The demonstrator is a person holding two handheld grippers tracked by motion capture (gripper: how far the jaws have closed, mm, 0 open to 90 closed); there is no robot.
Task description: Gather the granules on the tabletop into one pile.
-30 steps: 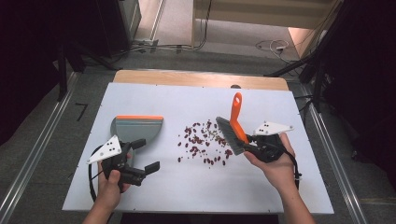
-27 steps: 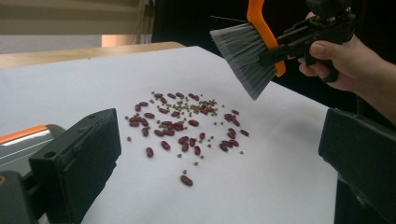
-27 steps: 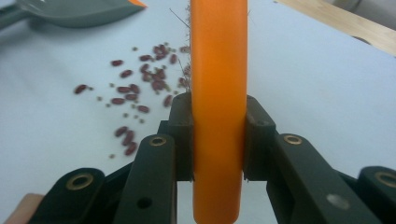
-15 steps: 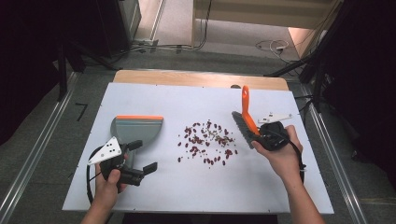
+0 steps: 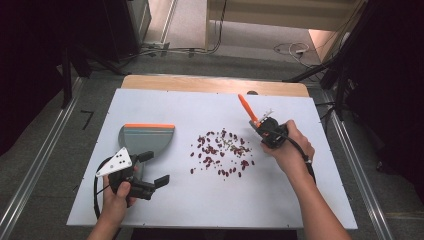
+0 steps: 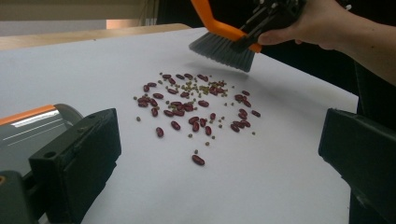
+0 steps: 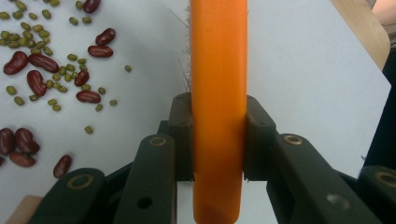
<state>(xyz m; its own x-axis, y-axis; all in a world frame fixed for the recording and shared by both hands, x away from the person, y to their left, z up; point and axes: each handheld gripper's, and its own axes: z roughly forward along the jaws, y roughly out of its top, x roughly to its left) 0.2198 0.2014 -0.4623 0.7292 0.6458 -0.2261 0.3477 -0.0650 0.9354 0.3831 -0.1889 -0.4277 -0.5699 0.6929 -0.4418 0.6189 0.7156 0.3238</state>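
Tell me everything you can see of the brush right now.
The brush has a bright orange, plastic-looking handle, bent partway along, and a head of grey bristles. The right hand-held gripper is shut on the handle, its two black jaws pressing either side. In the left gripper view the bristles hang just above the white table, at the far edge of the scattered beans, apparently not touching them.

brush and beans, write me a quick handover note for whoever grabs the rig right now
Right hand-held gripper: shut on the orange brush, bristles lifted off the table beyond the beans.
Left hand-held gripper: open, holding nothing, beside the dustpan.
Beans: red and small green ones scattered mid-table, none in the dustpan as far as can be seen.
Done: brush picked up.
Left: probably grasp the dustpan, sweep the beans into it.
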